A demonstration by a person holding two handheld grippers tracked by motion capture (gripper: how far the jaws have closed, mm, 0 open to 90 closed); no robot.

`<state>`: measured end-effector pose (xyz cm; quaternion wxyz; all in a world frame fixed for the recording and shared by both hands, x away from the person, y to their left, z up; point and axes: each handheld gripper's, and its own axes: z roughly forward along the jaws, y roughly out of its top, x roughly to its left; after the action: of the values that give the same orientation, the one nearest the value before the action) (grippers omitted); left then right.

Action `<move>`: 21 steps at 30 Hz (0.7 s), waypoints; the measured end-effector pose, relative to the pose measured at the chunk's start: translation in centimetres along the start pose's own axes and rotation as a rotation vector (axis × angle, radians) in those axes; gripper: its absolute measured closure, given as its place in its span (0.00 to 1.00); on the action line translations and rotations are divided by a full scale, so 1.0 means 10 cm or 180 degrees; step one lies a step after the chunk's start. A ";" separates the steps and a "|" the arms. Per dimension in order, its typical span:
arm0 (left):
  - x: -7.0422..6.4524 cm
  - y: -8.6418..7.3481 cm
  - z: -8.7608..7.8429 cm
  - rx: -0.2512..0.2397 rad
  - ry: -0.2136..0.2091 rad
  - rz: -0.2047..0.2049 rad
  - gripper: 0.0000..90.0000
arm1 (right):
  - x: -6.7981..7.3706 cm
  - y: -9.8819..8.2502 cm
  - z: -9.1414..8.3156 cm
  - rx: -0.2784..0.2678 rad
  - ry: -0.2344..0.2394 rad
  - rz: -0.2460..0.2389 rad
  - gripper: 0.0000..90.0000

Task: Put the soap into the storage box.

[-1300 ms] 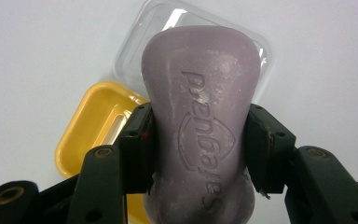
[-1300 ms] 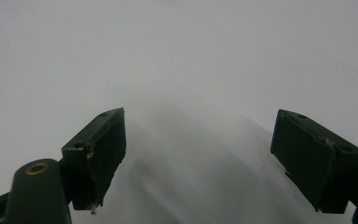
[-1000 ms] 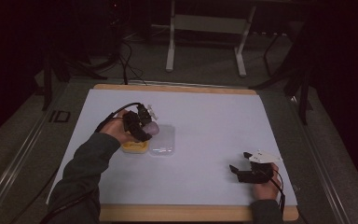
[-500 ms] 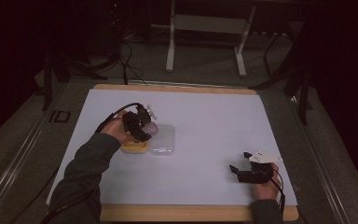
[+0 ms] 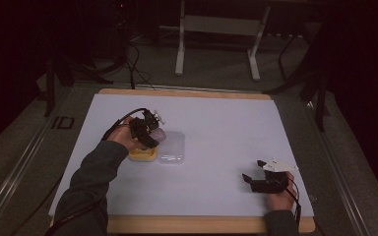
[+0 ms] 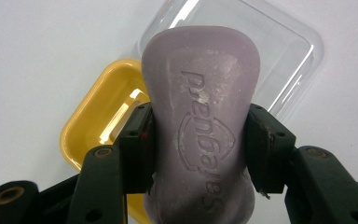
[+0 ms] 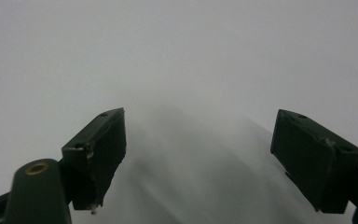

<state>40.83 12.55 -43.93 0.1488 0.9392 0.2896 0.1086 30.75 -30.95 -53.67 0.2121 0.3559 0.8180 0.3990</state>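
Jaws of my left gripper [image 5: 150, 129] sit clamped on a pale purple soap bar [image 5: 157, 133] in the high view, held above the white mat [image 5: 226, 128] at the left side of the table. Directly under it lies a yellow soap dish [image 5: 142, 155], and touching that dish on its right is a clear plastic lid [image 5: 171, 147], flat on the mat. My right gripper [image 5: 255, 172] rests low near the front right corner of the mat, well apart from the soap and dish, its jaws spread with nothing between them.

From the left gripper view, my left gripper [image 6: 200, 140] presses both black pads against the long sides of the soap bar [image 6: 200, 102], which stands up between them with raised lettering and a crest facing the camera. Below and to the left of the bar I see the yellow soap dish [image 6: 95, 116]; the soap is in the air above it, not resting in it. Behind the bar, to the upper right, lies the clear plastic lid [image 6: 289, 51], its edge just beside the dish.

From the right gripper view, my right gripper [image 7: 198, 154] stands wide open, pads far apart, with bare white mat [image 7: 177, 56] ahead and nothing held.
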 end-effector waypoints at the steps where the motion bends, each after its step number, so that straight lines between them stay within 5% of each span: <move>1: 0.01 0.00 0.00 0.0012 -0.0001 -0.0008 0.55 | 0.00 0.00 0.00 0.0000 0.0000 0.0000 0.20; 21: 0.13 -0.08 0.09 0.0030 0.0069 -0.0389 0.55 | 0.00 0.00 0.00 0.0005 0.0005 0.0008 0.20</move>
<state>41.77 13.72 -44.92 0.1476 0.9193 0.3485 0.1080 30.76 -30.97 -53.67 0.2107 0.3568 0.8180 0.3989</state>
